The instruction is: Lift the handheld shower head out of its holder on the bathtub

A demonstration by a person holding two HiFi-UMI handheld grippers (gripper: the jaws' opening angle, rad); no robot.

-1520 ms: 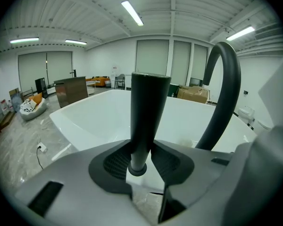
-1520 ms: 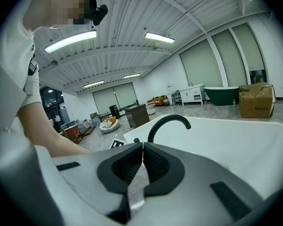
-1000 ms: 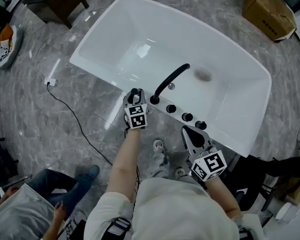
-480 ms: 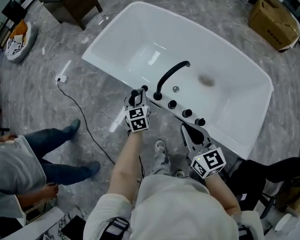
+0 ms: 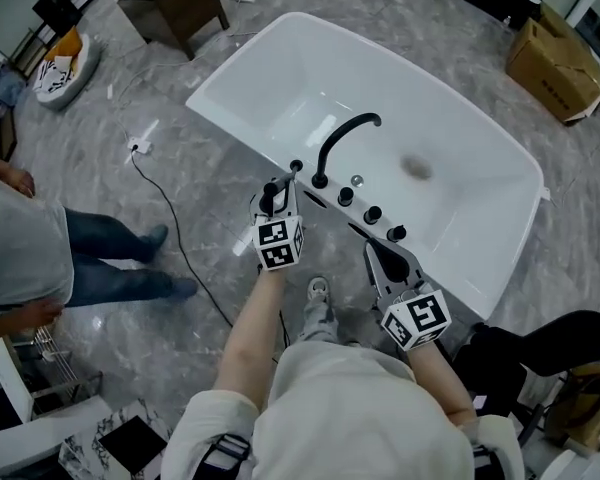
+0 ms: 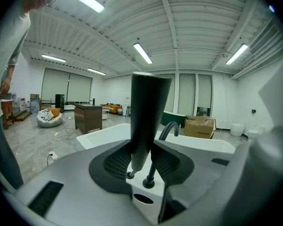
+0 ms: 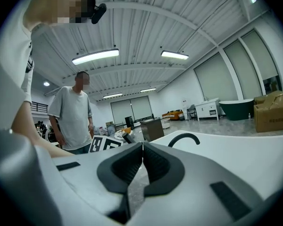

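The white bathtub (image 5: 280, 68) carries a curved black faucet (image 5: 345, 133) and three black knobs (image 5: 372, 213) along its near rim. My left gripper (image 5: 274, 194) is shut on the black handheld shower head (image 5: 269, 197), just in front of the small round holder (image 5: 296, 166) at the rim's left end. In the left gripper view the shower head's dark tapered handle (image 6: 146, 112) stands upright between the pads of the left gripper (image 6: 142, 160). My right gripper (image 5: 372, 253) hovers near the rim below the knobs. The right gripper (image 7: 142, 147) has its jaws together with nothing in them.
A person (image 5: 20, 248) stands on the grey floor at the left, also showing as the person (image 7: 74, 119). A black cable with a white plug (image 5: 138, 146) runs across the floor. A dark cabinet (image 5: 175, 3) and a cardboard box (image 5: 555, 58) lie beyond the tub.
Both grippers have come up; the left one carried the shower head up and off the rim, so the holder now shows beyond it. The person at the left has walked further up the view.
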